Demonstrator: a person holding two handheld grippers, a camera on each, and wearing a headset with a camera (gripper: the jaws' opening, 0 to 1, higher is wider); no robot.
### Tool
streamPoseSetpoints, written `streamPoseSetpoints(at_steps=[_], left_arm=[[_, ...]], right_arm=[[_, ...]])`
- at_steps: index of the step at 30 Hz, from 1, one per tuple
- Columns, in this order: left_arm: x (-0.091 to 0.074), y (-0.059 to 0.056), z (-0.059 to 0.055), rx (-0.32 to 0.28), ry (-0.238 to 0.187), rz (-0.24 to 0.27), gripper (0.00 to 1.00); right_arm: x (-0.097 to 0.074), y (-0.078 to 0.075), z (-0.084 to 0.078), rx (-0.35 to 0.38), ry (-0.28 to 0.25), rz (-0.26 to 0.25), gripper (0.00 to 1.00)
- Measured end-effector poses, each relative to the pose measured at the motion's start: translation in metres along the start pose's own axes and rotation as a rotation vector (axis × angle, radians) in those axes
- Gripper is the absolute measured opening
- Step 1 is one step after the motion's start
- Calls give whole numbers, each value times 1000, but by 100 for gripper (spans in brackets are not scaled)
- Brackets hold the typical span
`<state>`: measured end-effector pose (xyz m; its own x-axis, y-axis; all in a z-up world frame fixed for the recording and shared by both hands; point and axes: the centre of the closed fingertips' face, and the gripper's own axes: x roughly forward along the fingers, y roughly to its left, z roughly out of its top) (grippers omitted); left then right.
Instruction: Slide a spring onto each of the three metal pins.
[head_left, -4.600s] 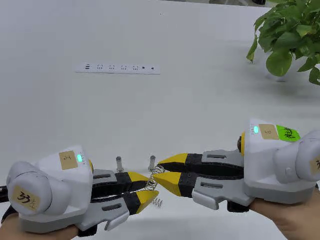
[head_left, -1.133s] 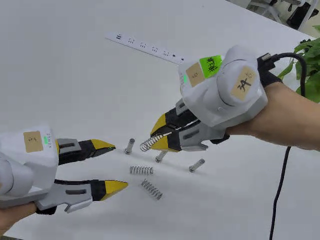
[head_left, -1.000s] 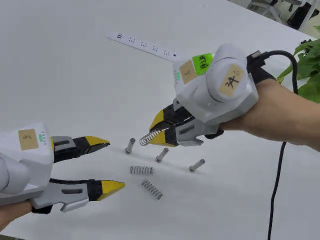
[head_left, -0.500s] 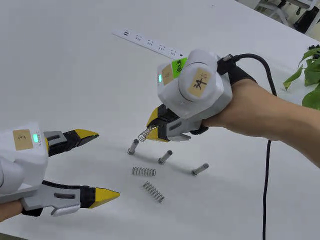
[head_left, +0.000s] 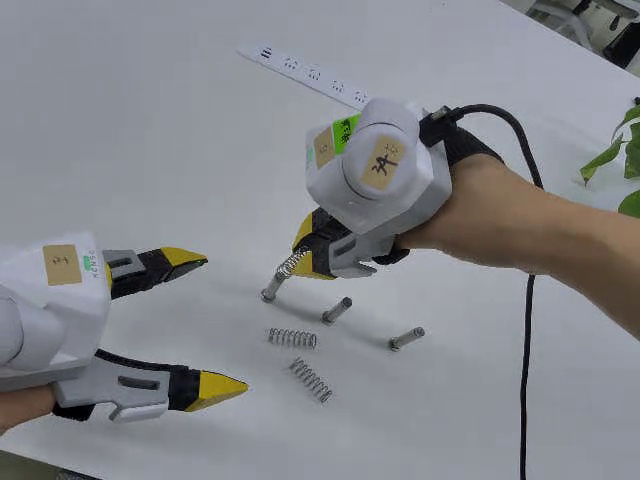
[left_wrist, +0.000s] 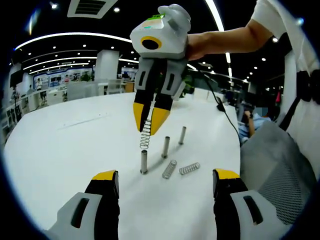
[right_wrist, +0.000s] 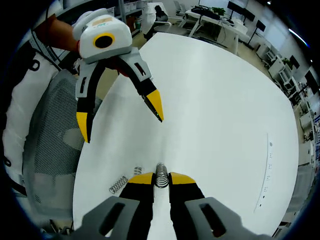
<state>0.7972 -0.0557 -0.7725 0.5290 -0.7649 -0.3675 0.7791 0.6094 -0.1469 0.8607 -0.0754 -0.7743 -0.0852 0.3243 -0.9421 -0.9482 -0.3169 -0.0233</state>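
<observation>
The right hand-held gripper (head_left: 303, 262) is clamped on a spring (head_left: 290, 266), holding it endwise just over one upright pin (head_left: 271, 290) to thread it, while the left hand-held gripper (head_left: 222, 322) hangs wide apart, clear.

Left claw (head_left: 225, 322) gapes wide, held low; right claw (head_left: 302, 262) points down, pinched on a spring (head_left: 287, 269)

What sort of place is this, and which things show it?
Probably an open-plan office: a big white table with a power strip, long ceiling lights, and more desks beyond.
</observation>
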Motion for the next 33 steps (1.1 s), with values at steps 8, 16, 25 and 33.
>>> streamPoseSetpoints(at_steps=[8, 16, 25, 33], left_arm=[[1, 0, 0, -5, -5, -3, 79], [1, 0, -1, -6, -6, -5, 79], [2, 0, -1, -6, -7, -8, 79], [2, 1, -2, -8, -9, -6, 79]], right_arm=[[4, 3, -2, -8, 15, 16, 12], [8, 1, -3, -18, 26, 20, 12], [10, 2, -3, -28, 37, 26, 12], [21, 1, -5, -28, 46, 32, 12]])
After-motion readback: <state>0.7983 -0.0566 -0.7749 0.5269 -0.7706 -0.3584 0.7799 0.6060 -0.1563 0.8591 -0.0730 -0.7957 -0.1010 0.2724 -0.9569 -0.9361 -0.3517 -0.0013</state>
